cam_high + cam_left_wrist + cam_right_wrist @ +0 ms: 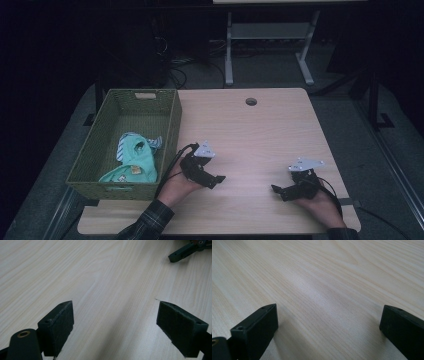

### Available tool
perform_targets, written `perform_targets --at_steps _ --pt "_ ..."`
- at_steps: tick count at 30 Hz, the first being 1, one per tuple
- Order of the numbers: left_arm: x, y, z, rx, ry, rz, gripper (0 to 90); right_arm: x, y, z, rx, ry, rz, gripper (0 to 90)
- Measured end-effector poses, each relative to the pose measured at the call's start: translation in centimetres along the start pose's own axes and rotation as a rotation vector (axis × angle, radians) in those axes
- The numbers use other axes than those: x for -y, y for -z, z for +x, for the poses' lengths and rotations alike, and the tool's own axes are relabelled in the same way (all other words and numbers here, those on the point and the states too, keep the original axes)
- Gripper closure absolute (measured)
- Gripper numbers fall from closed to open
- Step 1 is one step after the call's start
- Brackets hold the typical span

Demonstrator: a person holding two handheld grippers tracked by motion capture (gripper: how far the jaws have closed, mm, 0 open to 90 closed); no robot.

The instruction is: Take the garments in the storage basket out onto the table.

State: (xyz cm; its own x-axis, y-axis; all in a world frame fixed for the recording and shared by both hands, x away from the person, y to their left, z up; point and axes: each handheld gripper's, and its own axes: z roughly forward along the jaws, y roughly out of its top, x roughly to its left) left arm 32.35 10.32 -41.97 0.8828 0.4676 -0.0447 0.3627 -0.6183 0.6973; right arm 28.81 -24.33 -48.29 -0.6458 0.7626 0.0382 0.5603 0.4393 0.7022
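Both grippers, left (212, 176) and right (281, 191), rest spread-jawed on the bare table (260, 130), the clothes (134, 159) lying bundled in the woven basket (172, 125) at left.

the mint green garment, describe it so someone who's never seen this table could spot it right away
Start at the green woven basket along the left edge of the wooden table. The mint green garment lies crumpled in its near end, lighter than the basket and partly over a blue-and-white striped cloth.
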Motion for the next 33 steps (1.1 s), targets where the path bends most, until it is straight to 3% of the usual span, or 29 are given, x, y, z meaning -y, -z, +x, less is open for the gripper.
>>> perform_targets --at_steps 33 --pt "-2.4 2.5 0.4 0.025 -0.019 -0.041 13.9 0.0 0.0 0.0 0.0 0.0 -0.001 1.5"
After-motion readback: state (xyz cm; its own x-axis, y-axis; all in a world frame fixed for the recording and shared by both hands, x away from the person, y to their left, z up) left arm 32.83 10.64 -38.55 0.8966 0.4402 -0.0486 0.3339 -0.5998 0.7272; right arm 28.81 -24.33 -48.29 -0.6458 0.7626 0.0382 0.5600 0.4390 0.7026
